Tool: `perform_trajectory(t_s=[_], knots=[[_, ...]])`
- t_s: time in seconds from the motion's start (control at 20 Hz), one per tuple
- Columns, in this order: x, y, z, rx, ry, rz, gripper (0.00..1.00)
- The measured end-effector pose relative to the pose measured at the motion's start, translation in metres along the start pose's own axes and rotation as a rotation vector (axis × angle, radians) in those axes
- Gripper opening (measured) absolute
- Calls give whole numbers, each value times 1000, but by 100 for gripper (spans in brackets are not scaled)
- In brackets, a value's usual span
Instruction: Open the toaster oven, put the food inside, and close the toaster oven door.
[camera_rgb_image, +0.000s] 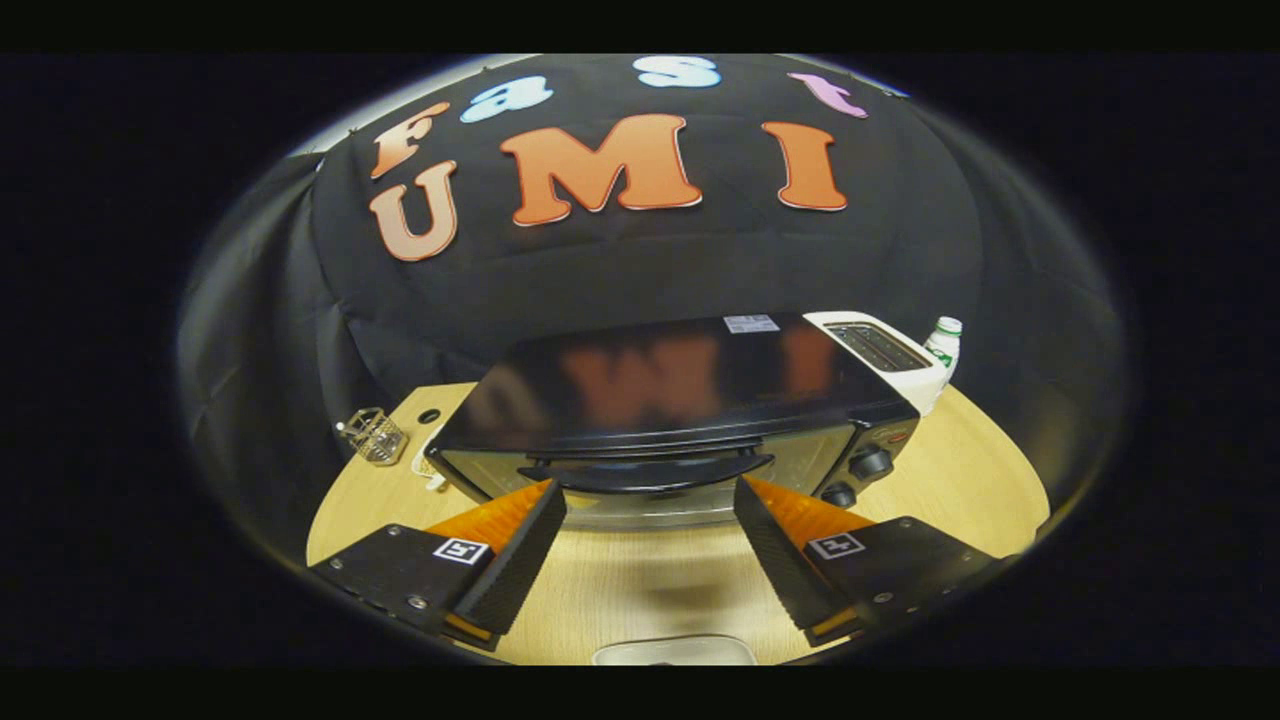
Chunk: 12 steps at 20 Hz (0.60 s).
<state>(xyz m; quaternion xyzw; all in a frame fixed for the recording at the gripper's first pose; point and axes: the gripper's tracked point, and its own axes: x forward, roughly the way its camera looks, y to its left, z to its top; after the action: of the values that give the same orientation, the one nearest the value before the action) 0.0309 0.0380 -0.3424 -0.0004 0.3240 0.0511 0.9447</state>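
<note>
Claw (650, 510) held spread before the closed toaster oven (680, 420) on the counter (980, 470).

The toaster oven is seen just beyond the fingertips, with its long axis lying across the view and its glass door (640, 470) turned toward the claw and a little to the left. The door is shut, and its dark curved handle (648, 472) is placed between the two fingers, slightly ahead of them; nothing is gripped. Two knobs (858, 475) are found on the right end of the front. Behind the oven on the right a white slot toaster (885, 350) is set, and a small white bottle (943, 345) beside it. To the left of the oven a small wire basket (375, 435) is placed; its contents cannot be told. Below the fingers, the rim of a pale dish (672, 652) is seen on the wood; what lies in it cannot be told.
</note>
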Motion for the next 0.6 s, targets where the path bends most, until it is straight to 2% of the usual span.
perform_trajectory(t_s=[0.25,0.6], knots=[[-25,-10,54,-23,-87,-16,100],[-96,-17,183,-51,-315,-48,99]])
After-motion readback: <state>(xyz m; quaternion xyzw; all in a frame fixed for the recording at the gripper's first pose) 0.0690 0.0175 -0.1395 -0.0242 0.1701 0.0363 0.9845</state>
